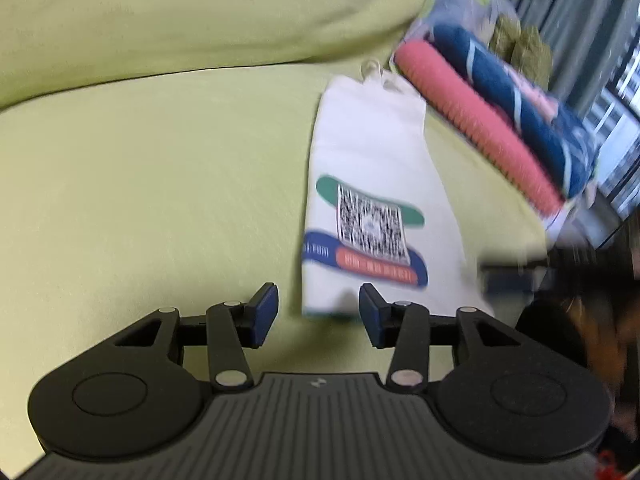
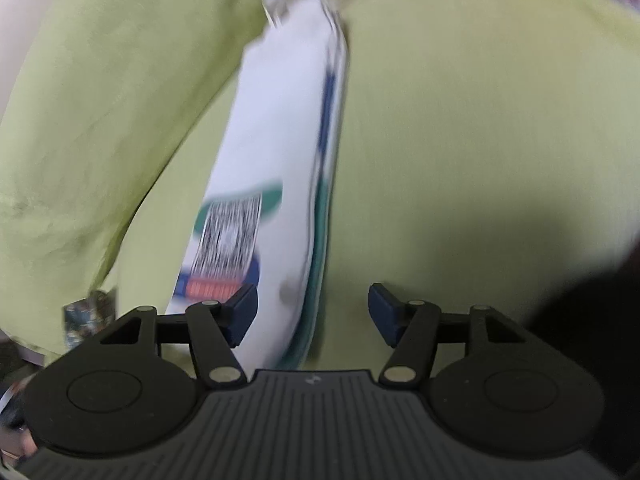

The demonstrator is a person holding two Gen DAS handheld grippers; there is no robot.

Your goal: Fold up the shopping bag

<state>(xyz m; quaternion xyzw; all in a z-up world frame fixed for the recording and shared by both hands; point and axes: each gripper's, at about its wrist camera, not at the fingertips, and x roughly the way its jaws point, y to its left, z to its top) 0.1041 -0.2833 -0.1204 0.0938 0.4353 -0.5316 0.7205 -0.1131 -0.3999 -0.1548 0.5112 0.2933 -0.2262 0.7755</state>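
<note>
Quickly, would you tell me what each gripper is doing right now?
Left gripper: open, holding nothing.
Right gripper: open, holding nothing, over the folded white printed fabric bag.

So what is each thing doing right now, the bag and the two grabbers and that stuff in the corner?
shopping bag: folded into a long narrow strip, lying flat on the green cushion.
left gripper: open, holding nothing.
right gripper: open, holding nothing.
folded towels: stacked beside the bag, pink and dark blue.
</note>
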